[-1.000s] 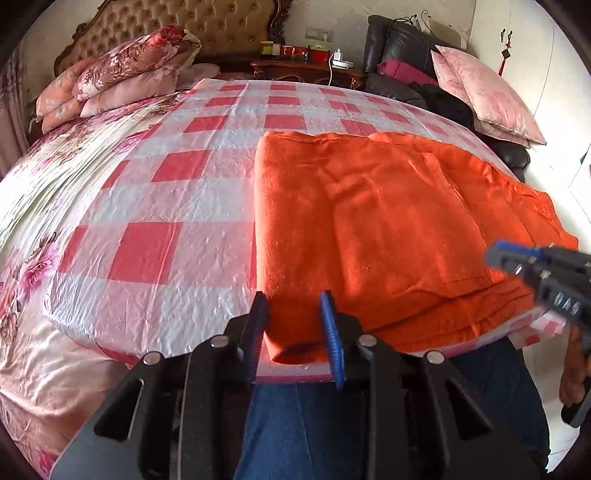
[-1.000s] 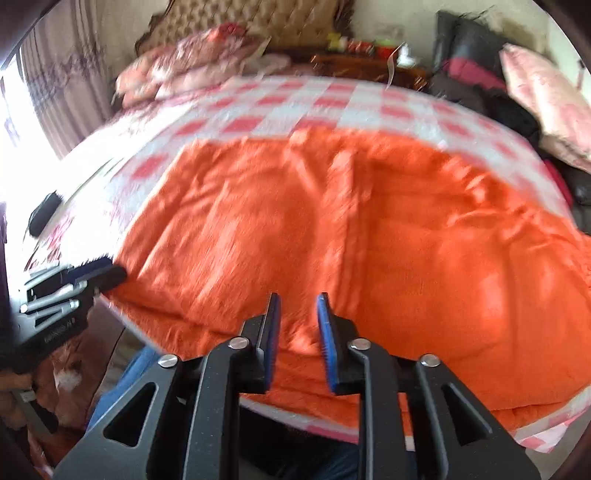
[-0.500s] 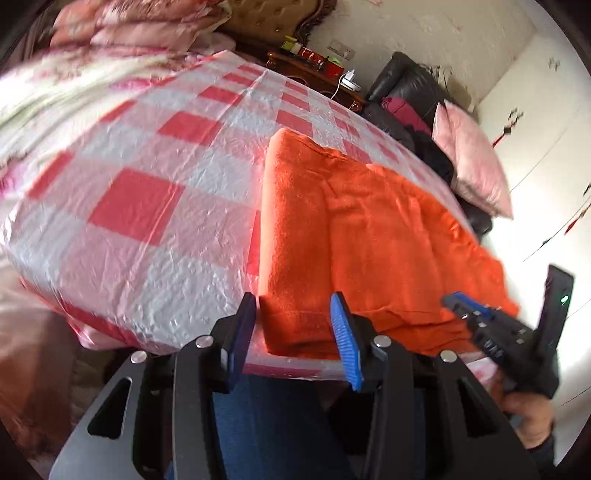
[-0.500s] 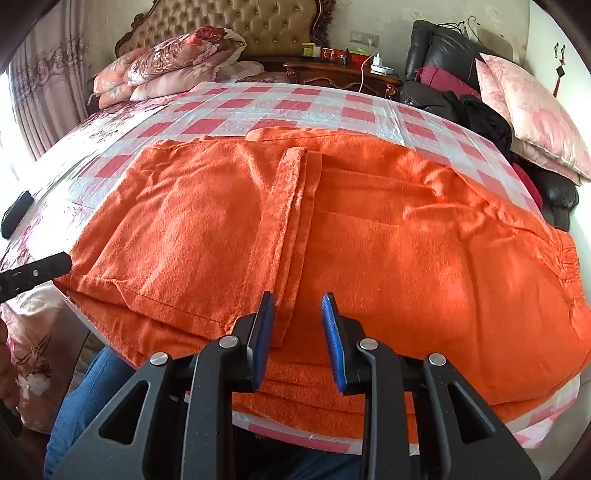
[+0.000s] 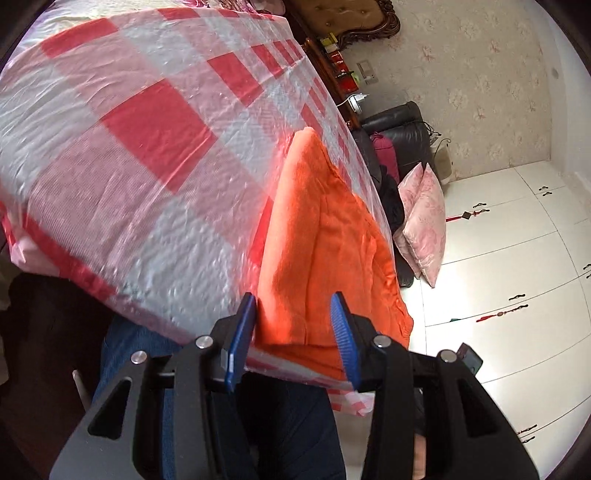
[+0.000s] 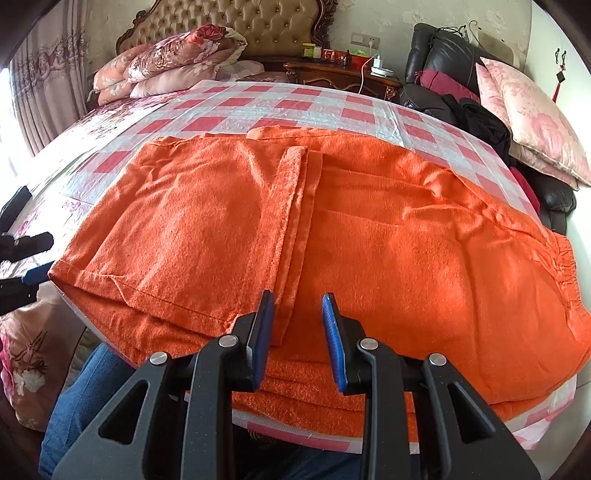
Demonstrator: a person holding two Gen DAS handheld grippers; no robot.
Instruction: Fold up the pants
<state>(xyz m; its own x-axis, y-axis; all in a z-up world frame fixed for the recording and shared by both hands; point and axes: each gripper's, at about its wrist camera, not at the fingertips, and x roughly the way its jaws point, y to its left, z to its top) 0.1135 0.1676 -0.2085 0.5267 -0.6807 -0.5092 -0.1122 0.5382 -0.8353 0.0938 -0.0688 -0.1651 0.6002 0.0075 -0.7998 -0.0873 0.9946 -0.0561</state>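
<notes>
Orange pants (image 6: 406, 240) lie flat on the red-and-white checked plastic sheet (image 6: 295, 105) covering the bed. One leg end is folded back over the middle, its hem (image 6: 295, 206) running toward me. My right gripper (image 6: 299, 332) hovers open over the pants' near edge, just right of that hem, with nothing pressed between its pads. My left gripper (image 5: 295, 332) is open and rolled to one side, and its fingers straddle the near left corner of the pants (image 5: 325, 240) at the bed's edge without pinching it. In the right wrist view the left gripper (image 6: 35, 258) sits beside that corner.
A person's jeans-clad legs (image 6: 85, 391) stand against the bed's near edge. Folded floral quilts (image 6: 166, 62) and a tufted headboard (image 6: 251, 26) lie at the far end, beside a nightstand (image 6: 340, 74). A black armchair (image 6: 443, 59) with pink cushions (image 6: 528, 110) stands right; white wardrobe doors (image 5: 517, 277) are behind.
My left gripper has rolled strongly, so the bed now looks tilted, and it has come closer to the pants' corner with its jaws a little wider. The right gripper has hardly moved.
</notes>
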